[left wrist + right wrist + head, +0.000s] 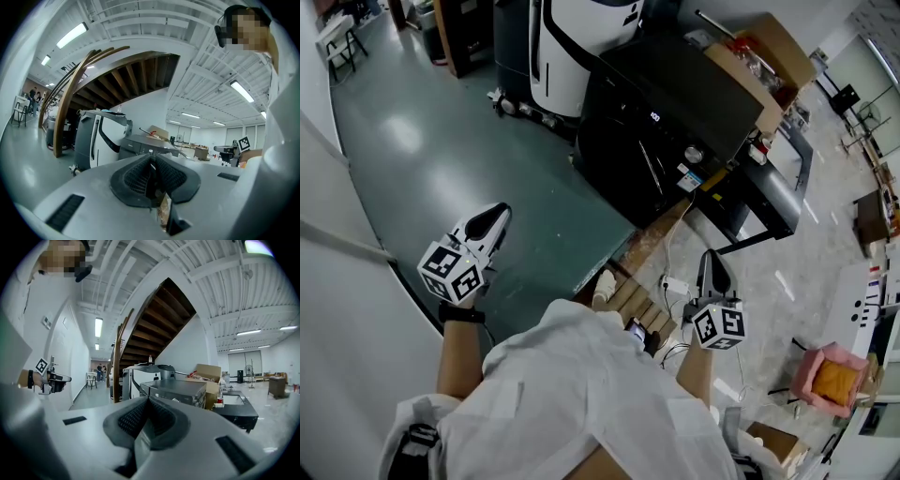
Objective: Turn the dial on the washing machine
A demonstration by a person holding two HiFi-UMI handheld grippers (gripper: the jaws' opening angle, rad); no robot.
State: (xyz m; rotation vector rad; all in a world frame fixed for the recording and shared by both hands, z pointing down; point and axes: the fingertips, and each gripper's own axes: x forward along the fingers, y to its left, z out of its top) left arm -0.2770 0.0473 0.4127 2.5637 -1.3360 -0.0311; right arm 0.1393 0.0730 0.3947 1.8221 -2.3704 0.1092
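The black washing machine [666,122] stands ahead of me on the floor, with its round silver dial [694,155] on the front panel. My left gripper [498,217] hovers over the green floor, well short and left of the machine, jaws shut and empty. My right gripper [710,258] is lower right, pointing toward the machine, also shut on nothing. In the left gripper view the washing machine [140,146] shows beyond the shut left gripper [150,160]. In the right gripper view the dial [176,400] is small and far past the shut right gripper [149,402].
A white-and-black machine [581,47] stands left of the washer; an open cardboard box [769,56] sits behind it. A low black table [773,192] is to its right. Wooden steps [628,300], a white power strip [675,284] and a pink stool [834,375] are near my feet.
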